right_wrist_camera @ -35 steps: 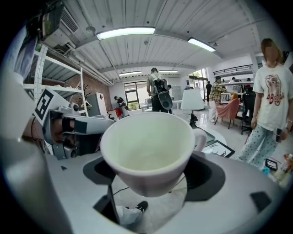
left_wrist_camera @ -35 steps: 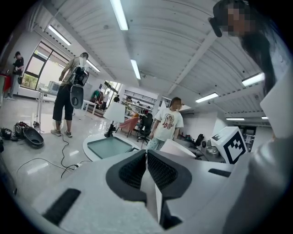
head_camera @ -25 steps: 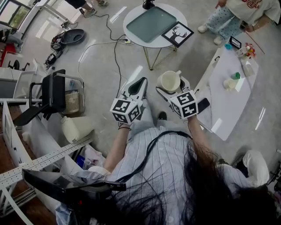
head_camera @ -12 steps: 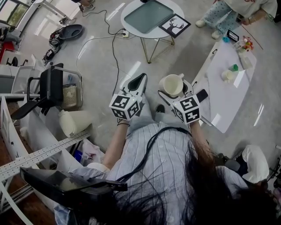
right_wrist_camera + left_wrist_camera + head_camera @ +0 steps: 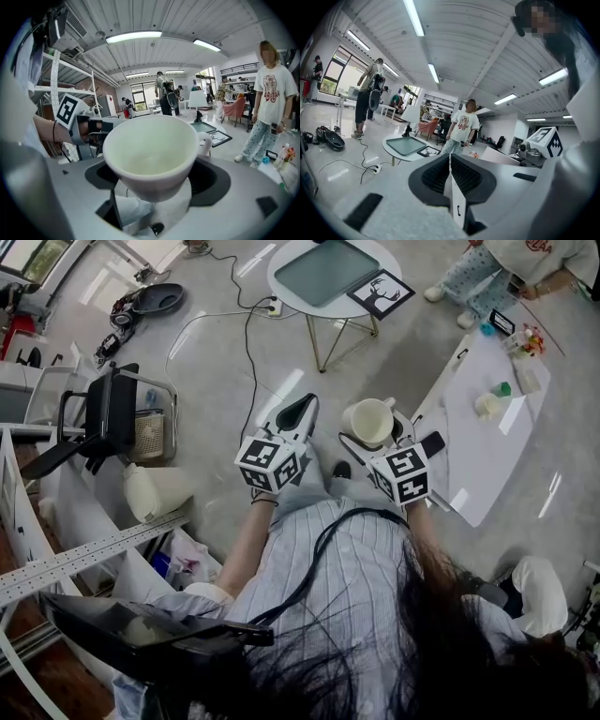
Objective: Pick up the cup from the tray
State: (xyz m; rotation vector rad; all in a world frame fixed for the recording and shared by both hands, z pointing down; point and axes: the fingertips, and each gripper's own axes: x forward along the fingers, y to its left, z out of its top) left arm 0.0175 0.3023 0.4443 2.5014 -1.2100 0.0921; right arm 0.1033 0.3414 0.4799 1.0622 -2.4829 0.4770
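Note:
My right gripper (image 5: 373,432) is shut on a cream cup (image 5: 368,421), held upright in the air at chest height, its handle pointing away from me. In the right gripper view the empty cup (image 5: 152,153) fills the space between the dark pads. My left gripper (image 5: 294,417) hangs beside it to the left, shut with nothing in it; its black pads (image 5: 437,176) meet in the left gripper view. The green tray (image 5: 325,270) lies on the round white table (image 5: 286,287) far ahead, with nothing on it.
A framed deer picture (image 5: 381,294) lies beside the tray. A long white table (image 5: 487,446) with small items stands at my right. A person (image 5: 511,273) stands past it. A black chair (image 5: 105,420) and a metal rack (image 5: 56,563) are at my left; cables cross the floor.
Both grippers and the cup have kept almost still in front of me; the head view has shifted slightly, so the tables sit a little higher in it.

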